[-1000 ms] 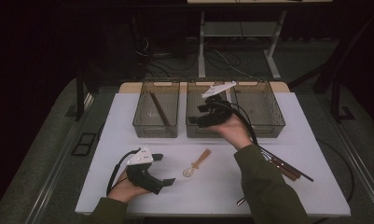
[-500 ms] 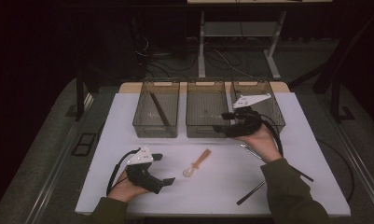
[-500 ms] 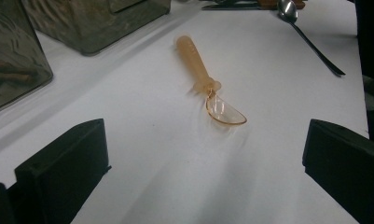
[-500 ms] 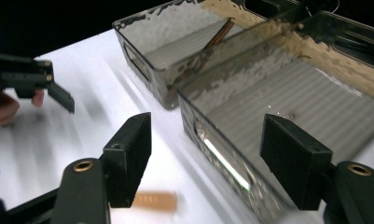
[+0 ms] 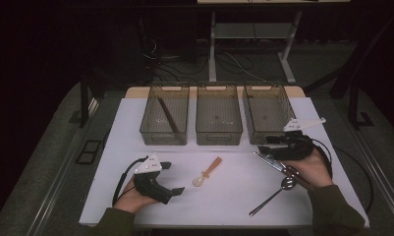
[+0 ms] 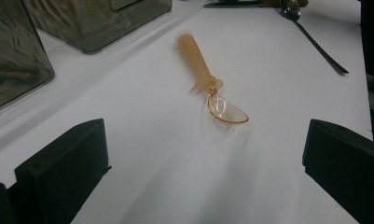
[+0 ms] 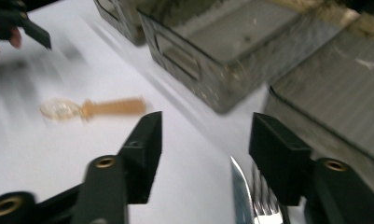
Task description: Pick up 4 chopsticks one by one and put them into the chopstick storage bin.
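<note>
A translucent orange plastic spoon (image 5: pixel 208 172) lies mid-table, and it also appears in the left gripper view as the orange spoon (image 6: pixel 208 84), just ahead of the wide black jaws. My left gripper (image 5: pixel 172 178) rests open on the table to its left, holding nothing. In front of the right bin, my right gripper (image 5: pixel 264 146) hovers low over a table knife (image 5: pixel 272 161). Its jaws have just been closing and stand half apart. The knife blade (image 7: pixel 240 191) and a fork (image 7: pixel 265 207) lie under the gap of the right gripper (image 7: pixel 205 135), with the pads off them.
Three smoky clear bins stand in a row at the back: the left bin (image 5: pixel 150 129) holds a dark stick, while the middle bin (image 5: pixel 219 133) and the right bin (image 5: pixel 256 132) look bare. A metal spoon (image 5: pixel 288 183) lies near my right wrist. The white table top (image 5: pixel 224 201) ends close in front.
My right hand has swung from above the middle bin to the right and down to the table before the right bin, over the knife. The left hand has stayed put.
</note>
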`<state>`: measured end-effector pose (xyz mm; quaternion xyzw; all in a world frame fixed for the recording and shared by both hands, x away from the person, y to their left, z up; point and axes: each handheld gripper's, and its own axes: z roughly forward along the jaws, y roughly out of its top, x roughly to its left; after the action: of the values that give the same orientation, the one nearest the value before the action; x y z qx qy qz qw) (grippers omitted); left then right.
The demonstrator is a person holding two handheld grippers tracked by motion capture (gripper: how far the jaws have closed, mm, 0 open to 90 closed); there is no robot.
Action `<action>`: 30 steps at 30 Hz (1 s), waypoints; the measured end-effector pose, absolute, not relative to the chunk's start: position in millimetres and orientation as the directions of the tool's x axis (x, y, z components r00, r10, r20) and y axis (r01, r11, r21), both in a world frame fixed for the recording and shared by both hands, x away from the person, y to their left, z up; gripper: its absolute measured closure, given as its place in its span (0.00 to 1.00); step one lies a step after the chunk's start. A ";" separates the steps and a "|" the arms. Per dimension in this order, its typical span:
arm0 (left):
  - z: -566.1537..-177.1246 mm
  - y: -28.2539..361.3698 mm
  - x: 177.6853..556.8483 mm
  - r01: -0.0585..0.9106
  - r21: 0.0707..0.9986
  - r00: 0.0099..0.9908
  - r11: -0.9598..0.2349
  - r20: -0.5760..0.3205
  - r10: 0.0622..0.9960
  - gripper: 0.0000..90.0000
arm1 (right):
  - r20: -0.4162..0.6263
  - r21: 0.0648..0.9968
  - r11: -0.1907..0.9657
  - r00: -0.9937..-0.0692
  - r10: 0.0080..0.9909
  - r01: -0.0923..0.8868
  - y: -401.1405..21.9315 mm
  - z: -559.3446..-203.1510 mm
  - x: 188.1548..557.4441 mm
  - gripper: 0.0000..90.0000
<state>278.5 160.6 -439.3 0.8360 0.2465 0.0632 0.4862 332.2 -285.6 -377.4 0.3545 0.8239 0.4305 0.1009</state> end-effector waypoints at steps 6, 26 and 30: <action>-439.1 160.6 278.3 0.349 0.847 0.871 -0.401 -0.135 0.472 0.00 | 0.128 0.760 0.382 -0.697 0.705 0.526 -315.0 -386.1 321.7 0.62; -438.2 159.1 277.4 0.341 0.843 0.875 -0.417 -0.122 0.468 0.00 | 0.112 0.641 0.430 -0.632 0.767 0.636 -394.1 -431.7 301.1 0.86; -438.0 159.4 277.4 0.341 0.843 0.876 -0.416 -0.123 0.467 0.00 | 0.129 0.627 0.433 -0.635 0.761 0.647 -395.9 -436.4 302.2 0.87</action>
<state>277.4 159.4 -438.0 0.8390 0.2407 0.0652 0.4837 302.2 -395.9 -436.4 0.4181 0.8421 0.3295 0.0868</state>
